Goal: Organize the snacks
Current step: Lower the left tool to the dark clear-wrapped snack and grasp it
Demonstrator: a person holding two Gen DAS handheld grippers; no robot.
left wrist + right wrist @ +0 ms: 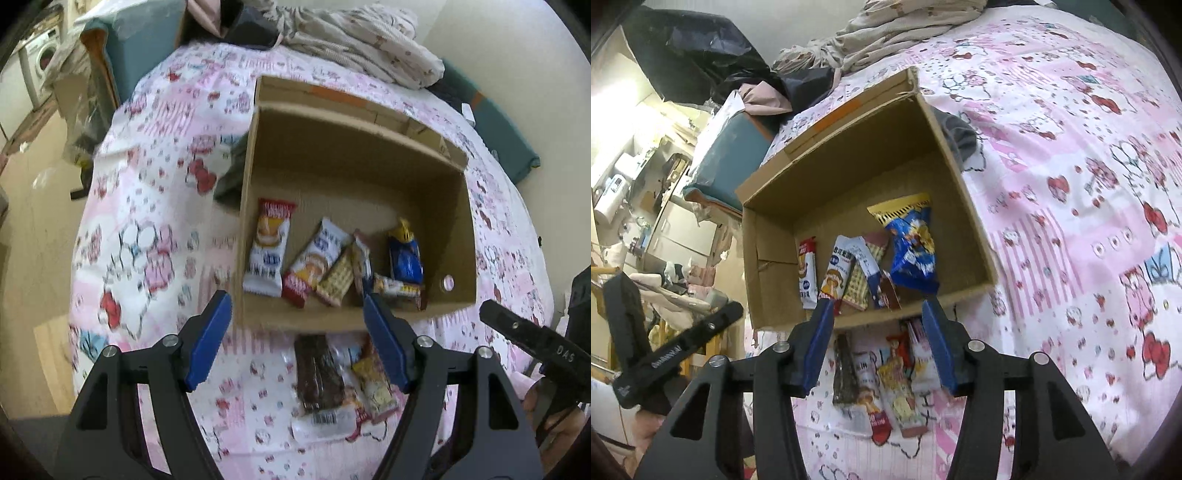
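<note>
left gripper (297, 339) open, empty | cardboard box (354, 147): about six snacks (325, 266) | loose wrappers (332, 384) nearer

Two wrist views, steeply downward, near, both over cardboard box (354, 177) (857, 162)

The brown cardboard box (354, 177) sits on a pink-and-white cartoon-print bedsheet (155, 229). Inside the box lie a blue-and-yellow packet (912, 243) and a red-and-white wrapper (267, 247). Just outside it lies a dark brown bar (317, 373).
</note>
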